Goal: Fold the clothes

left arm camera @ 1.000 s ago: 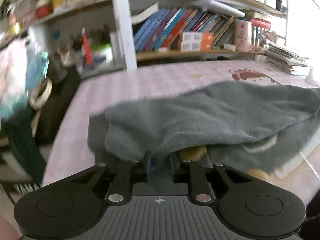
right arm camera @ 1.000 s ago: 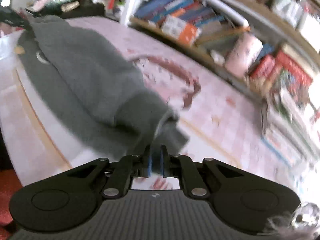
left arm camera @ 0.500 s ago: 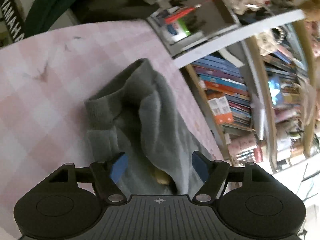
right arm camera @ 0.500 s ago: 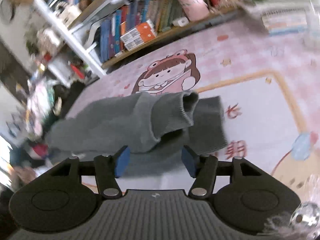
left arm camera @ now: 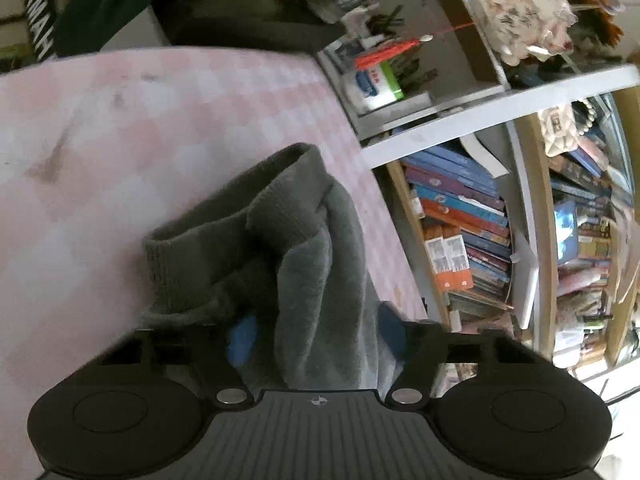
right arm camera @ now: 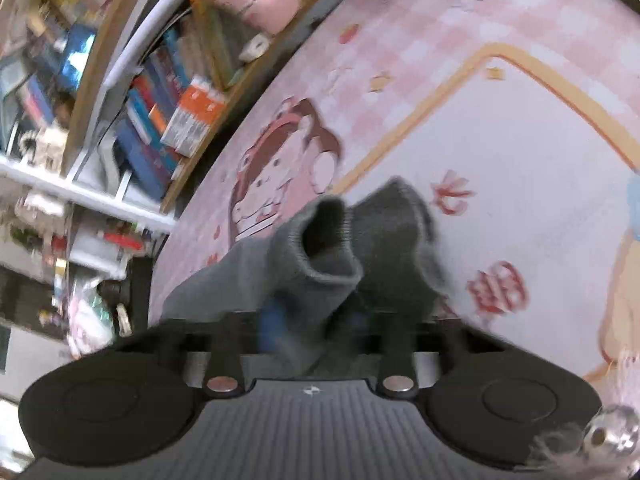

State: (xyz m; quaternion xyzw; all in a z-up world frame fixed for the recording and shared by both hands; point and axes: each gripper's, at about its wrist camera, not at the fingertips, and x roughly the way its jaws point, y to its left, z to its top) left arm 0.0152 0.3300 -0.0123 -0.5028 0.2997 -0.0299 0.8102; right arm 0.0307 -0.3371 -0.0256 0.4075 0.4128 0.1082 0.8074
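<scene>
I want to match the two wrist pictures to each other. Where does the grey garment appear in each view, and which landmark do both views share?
Left wrist view: the grey garment fills the lower centre, a ribbed cuff toward the left, running down between the open left gripper.
Right wrist view: it lies bottom centre, an open ribbed cuff uppermost, between the open right gripper.
Shared landmark: the orange-and-white boxes on the bookshelf.

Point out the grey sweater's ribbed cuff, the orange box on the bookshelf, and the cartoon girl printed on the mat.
ribbed cuff (right arm camera: 326, 240), right wrist view, on the cuff's open rim.
orange box (right arm camera: 196, 118), right wrist view, on its front face.
cartoon girl (right arm camera: 276, 188), right wrist view, on her face.
</scene>
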